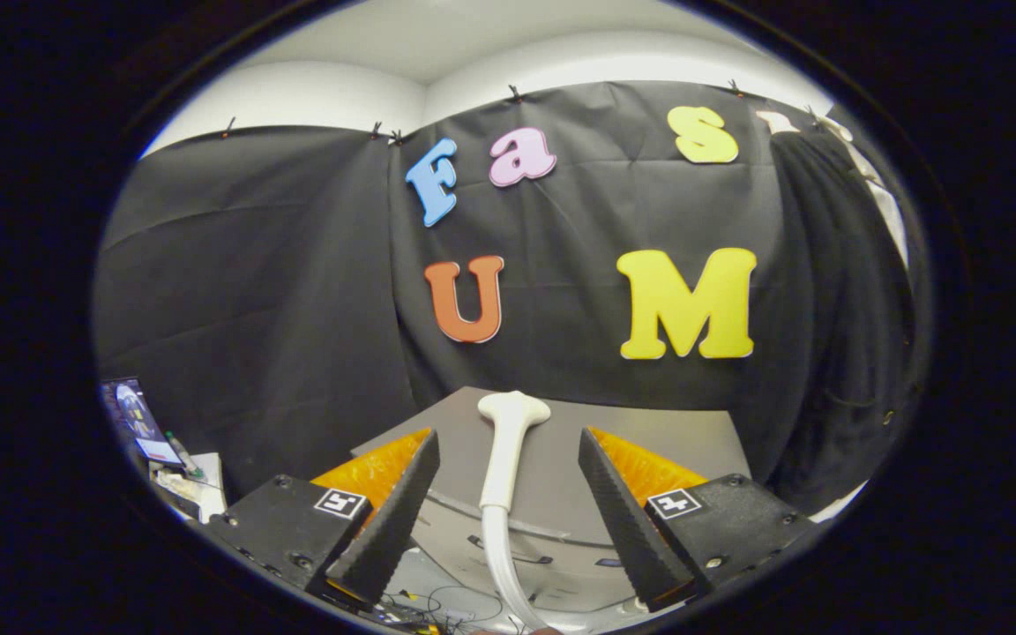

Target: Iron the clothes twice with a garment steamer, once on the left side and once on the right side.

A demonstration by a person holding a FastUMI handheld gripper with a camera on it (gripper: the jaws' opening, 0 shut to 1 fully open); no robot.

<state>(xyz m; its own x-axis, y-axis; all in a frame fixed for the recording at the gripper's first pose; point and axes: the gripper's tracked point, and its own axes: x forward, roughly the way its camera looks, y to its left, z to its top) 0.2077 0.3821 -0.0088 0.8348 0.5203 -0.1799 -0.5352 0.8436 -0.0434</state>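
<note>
We take the white garment steamer as our landmark. Its lower end, a pale hose joined to the handle, curves down and is cut off, so we cannot see where it leads or what supports it. The head is the widest part, a flattened cap whose face we cannot make out; whether it carries steam holes is not clear. The steamer's long axis runs nearly upright and away from us, head at the far end, pointing toward the black cloth wall beyond it. It stands in the gap between the two fingers of the claw; the fingers are spread wide apart, one on either side of the handle, and neither touches it, so the claw is open and grips nothing. Behind the steamer lies a grey flat board, tilted, with its near part hidden by the fingers and the claw's body; we cannot tell whether the steamer head touches it. Far to the left of the steamer, low against the wall, a cluttered bench carries a small lit screen and objects too small to identify. To the right of the steamer, dark cloth hangs in folds, possibly a garment.
</note>
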